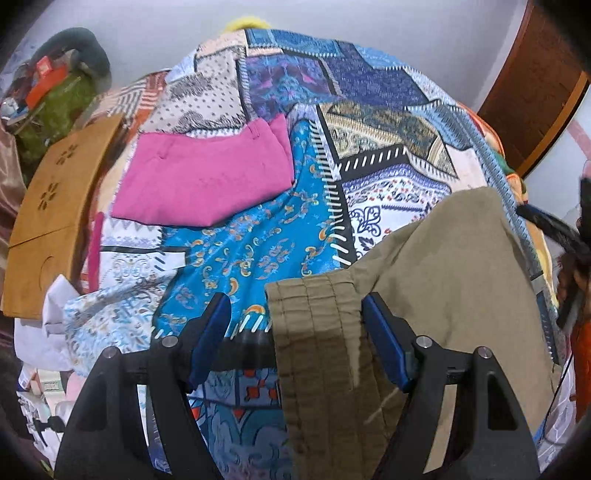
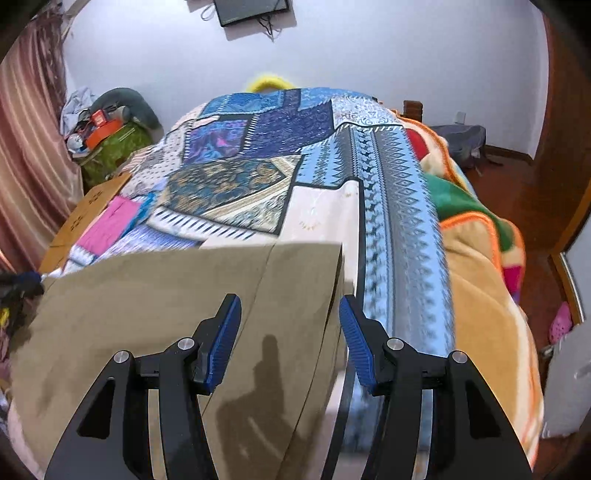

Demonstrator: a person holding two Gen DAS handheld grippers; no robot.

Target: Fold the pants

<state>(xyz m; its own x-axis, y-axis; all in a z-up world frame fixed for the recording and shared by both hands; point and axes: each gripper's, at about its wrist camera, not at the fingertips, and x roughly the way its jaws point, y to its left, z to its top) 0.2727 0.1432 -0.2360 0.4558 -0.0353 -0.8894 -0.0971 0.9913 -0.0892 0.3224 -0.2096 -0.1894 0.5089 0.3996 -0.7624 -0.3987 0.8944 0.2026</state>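
Observation:
Olive-khaki pants (image 1: 436, 280) lie spread on a patchwork bedspread (image 1: 258, 236). In the left wrist view the elastic waistband (image 1: 317, 332) lies between the open blue fingers of my left gripper (image 1: 295, 325), which hovers over it without gripping. In the right wrist view the pants (image 2: 147, 295) lie flat with the leg ends near the far edge (image 2: 306, 251). My right gripper (image 2: 290, 332) is open above the leg cloth, its right finger near the pants' right edge. A folded pink garment (image 1: 207, 181) lies further back on the bed; it also shows in the right wrist view (image 2: 110, 221).
A wooden board (image 1: 48, 214) lies on the bed's left side. Cluttered items on a green-covered stand (image 2: 110, 144) sit by the curtain (image 2: 29, 155). An orange and green blanket (image 2: 480, 258) is heaped at the bed's right. A screen (image 2: 251, 9) hangs on the wall.

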